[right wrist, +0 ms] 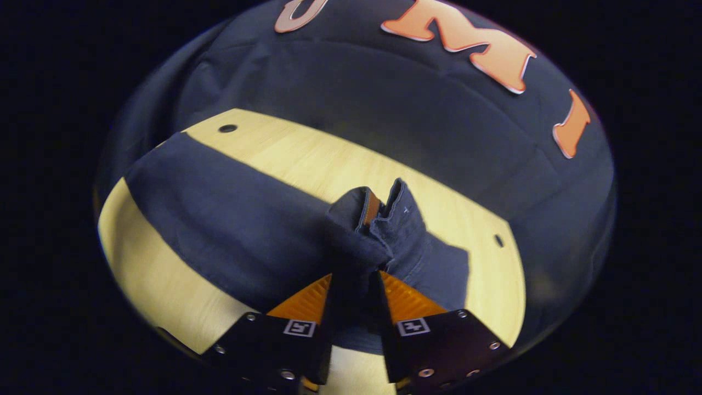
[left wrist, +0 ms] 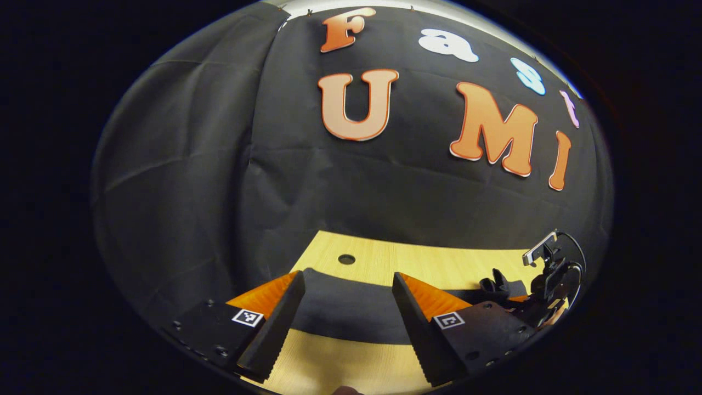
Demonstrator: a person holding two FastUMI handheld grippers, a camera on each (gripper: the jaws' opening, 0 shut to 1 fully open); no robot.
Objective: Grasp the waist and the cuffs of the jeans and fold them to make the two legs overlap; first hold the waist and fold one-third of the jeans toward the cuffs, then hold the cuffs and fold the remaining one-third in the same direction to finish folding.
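The dark blue jeans (right wrist: 230, 225) lie flat across the wooden table (right wrist: 329, 159), running off to the left in the right gripper view. My right gripper (right wrist: 355, 274) is shut on a bunched piece of the waist (right wrist: 384, 219), which stands up above the fingers with its inner band showing. In the left gripper view the jeans (left wrist: 345, 312) form a dark band across the table. My left gripper (left wrist: 348, 274) hovers open over that band, with nothing between its fingers. At the far right of this view, the right gripper (left wrist: 548, 291) sits low at the jeans' end.
The light wood table (left wrist: 384, 258) has a small round hole (left wrist: 346, 259) near its back edge, and holes (right wrist: 227, 128) at two spots in the right gripper view. Black cloth wall rises right behind the table. Bare wood (left wrist: 351, 362) lies in front of the jeans.
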